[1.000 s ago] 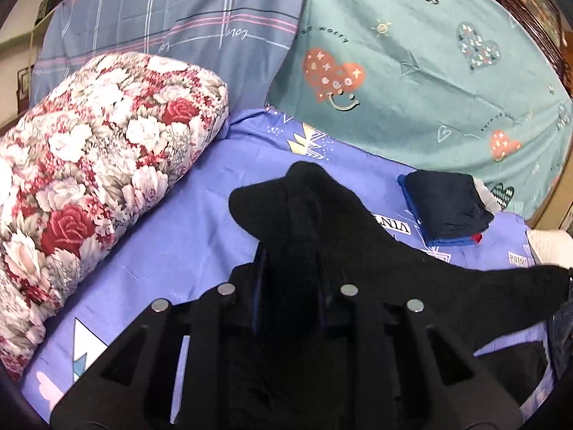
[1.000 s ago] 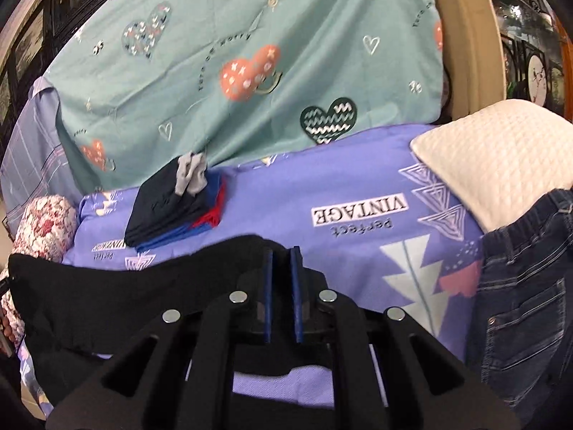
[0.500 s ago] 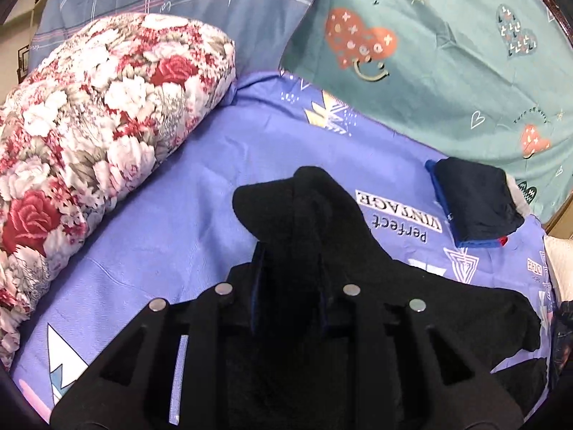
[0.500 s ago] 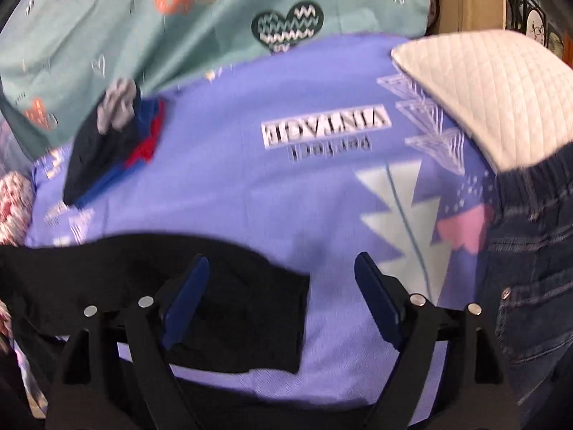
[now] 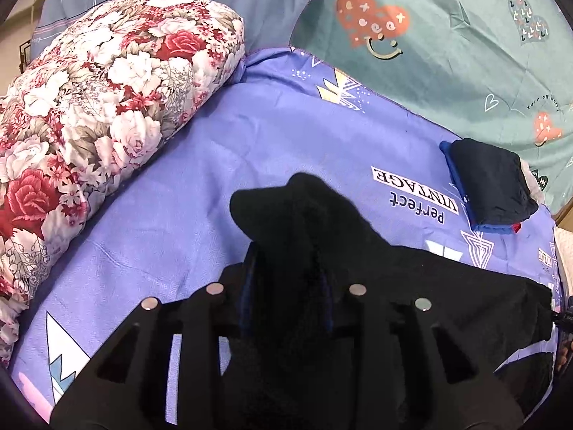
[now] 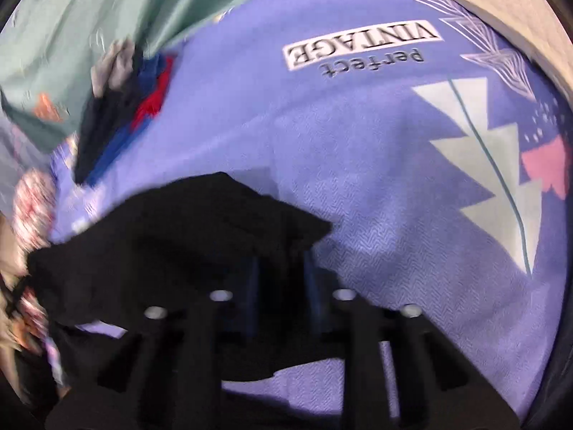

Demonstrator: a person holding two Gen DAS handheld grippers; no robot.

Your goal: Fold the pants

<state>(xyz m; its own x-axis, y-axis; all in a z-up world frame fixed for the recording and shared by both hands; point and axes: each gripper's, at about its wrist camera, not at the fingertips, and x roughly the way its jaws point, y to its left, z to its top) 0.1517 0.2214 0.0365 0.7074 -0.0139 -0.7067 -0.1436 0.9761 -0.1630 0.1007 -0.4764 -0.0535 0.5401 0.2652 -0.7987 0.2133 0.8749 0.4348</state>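
The black pants [image 5: 412, 286] lie stretched across the purple bedsheet [image 5: 222, 165]. My left gripper [image 5: 286, 268] is shut on one bunched end of the pants, which stands up between the fingers. In the blurred right wrist view my right gripper [image 6: 281, 265] has closed on the other end of the black pants [image 6: 186, 243], whose corner sticks out just past the fingertips.
A floral rolled quilt [image 5: 89, 114] lies at the left. A folded dark garment stack [image 5: 490, 186] sits at the back, also in the right wrist view [image 6: 118, 118]. A teal heart blanket [image 5: 447, 43] lies behind. A white pillow [image 6: 501, 10] is at the right.
The right gripper let go of the pants, opened wide, moved forward and down, then closed on the fabric again. The left gripper kept its hold and lowered slightly.
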